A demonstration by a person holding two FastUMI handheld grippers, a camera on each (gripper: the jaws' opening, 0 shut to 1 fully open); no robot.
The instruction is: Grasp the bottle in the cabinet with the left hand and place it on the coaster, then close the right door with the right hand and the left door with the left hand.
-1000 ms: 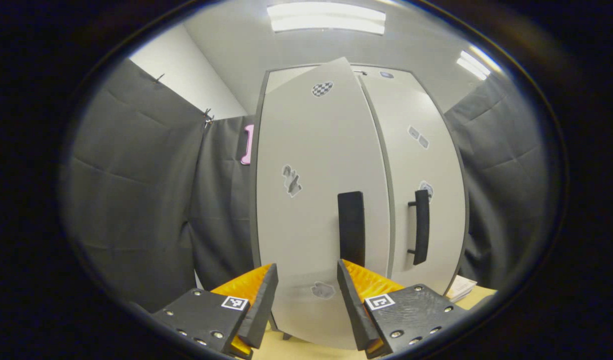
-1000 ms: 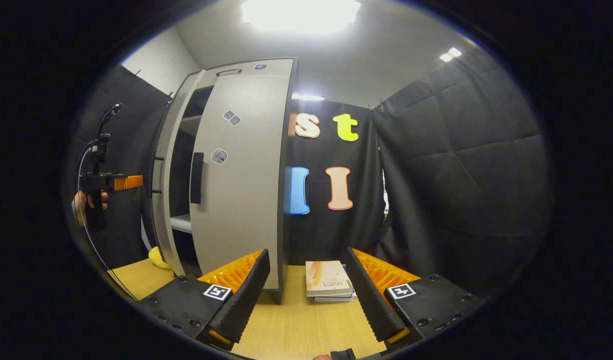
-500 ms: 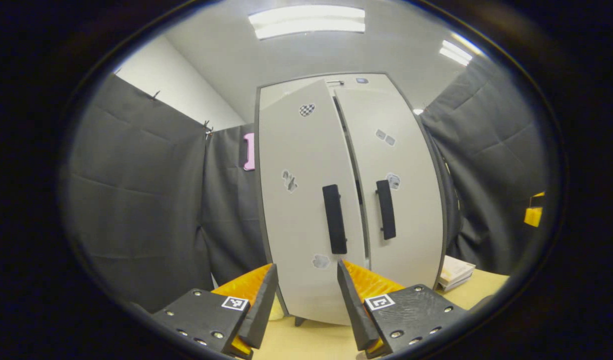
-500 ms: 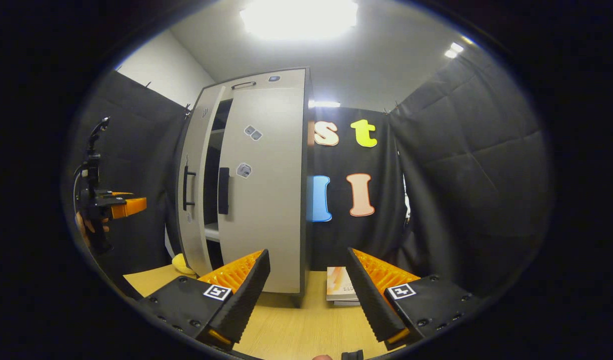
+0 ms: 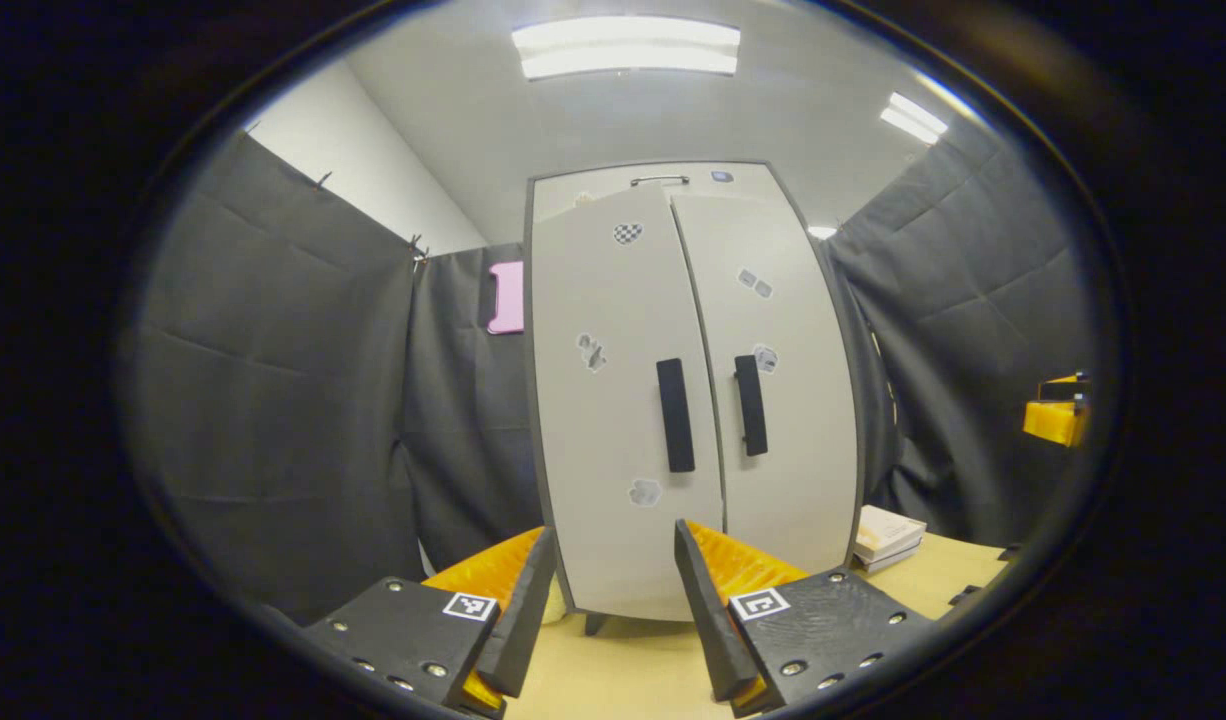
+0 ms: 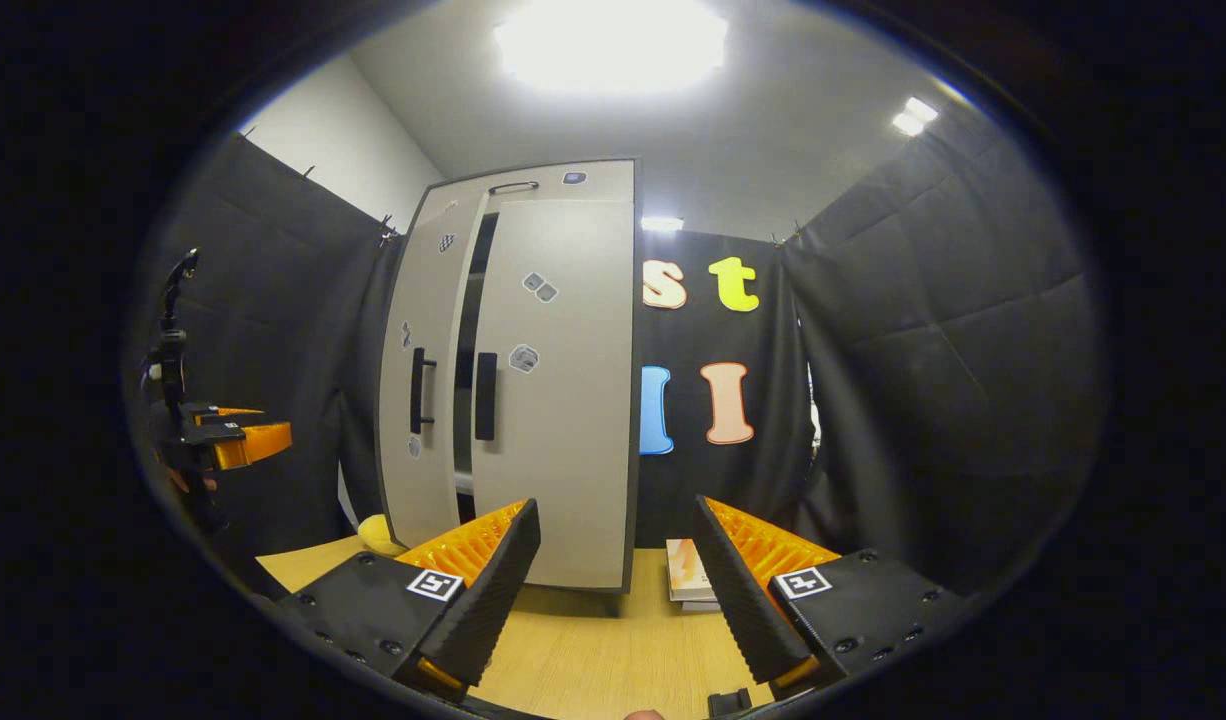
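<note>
The grey cabinet (image 5: 693, 400) stands on the wooden table (image 5: 623, 670) with both doors swung in. In the left gripper view the left door (image 5: 613, 430) and right door (image 5: 793, 440) look flush, their black handles (image 5: 676, 415) side by side. The right gripper view shows a narrow dark gap (image 6: 466, 360) between the left door (image 6: 428, 330) and the right door (image 6: 563, 400). My left gripper (image 5: 613, 600) is open and empty, a short way back from the cabinet front; it also appears, held by a hand, as the left gripper (image 6: 238, 440). My right gripper (image 6: 618, 590) is open and empty.
A stack of books (image 6: 691, 585) lies on the table right of the cabinet. A yellow object (image 6: 378, 535) sits by the cabinet's left foot. A small dark object (image 6: 728, 700) shows at the bottom edge. Black cloth walls surround the booth. The right gripper (image 5: 1058, 420) hangs at the far right.
The left door has swung from ajar to almost shut. Both grippers have drawn back from the cabinet, which now looks smaller.
</note>
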